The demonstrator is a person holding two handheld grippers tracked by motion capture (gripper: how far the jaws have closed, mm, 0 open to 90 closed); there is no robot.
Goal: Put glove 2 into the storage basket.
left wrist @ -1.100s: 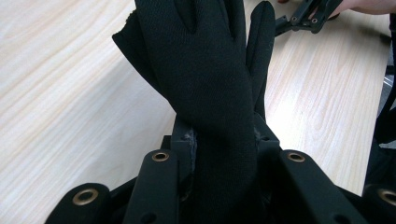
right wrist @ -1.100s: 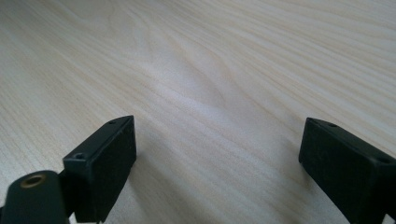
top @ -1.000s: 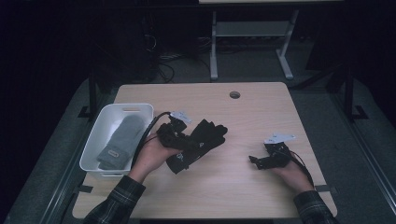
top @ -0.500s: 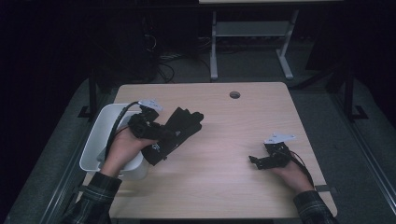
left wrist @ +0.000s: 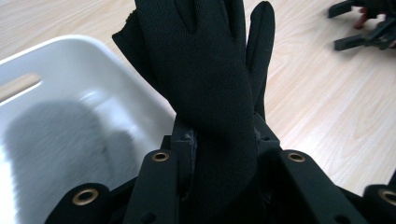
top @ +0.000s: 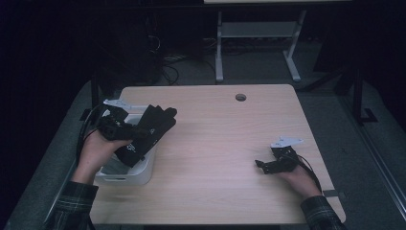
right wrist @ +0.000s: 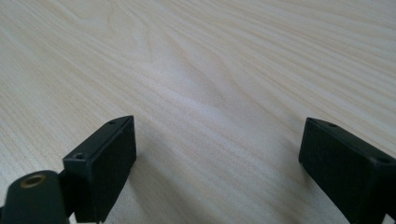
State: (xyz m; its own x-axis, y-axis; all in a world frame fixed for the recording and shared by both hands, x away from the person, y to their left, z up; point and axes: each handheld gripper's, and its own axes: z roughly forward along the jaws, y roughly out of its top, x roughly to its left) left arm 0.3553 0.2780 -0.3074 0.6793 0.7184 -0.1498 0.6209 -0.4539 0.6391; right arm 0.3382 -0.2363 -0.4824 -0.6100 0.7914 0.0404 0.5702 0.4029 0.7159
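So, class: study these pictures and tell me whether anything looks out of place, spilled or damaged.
Nothing is spilled or damaged. The one thing askew is the black glove, clamped in the left tool and hanging across the white bin's rim, half over the table.

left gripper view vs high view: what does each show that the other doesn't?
Left gripper view alone: the left gripper's jaws clamped on the black fabric glove, and a grey cloth inside the white plastic bin.
High view alone: both forearms, the table's round cable hole, the metal stand behind.
Both: glove, bin, light wooden tabletop, the right gripper.
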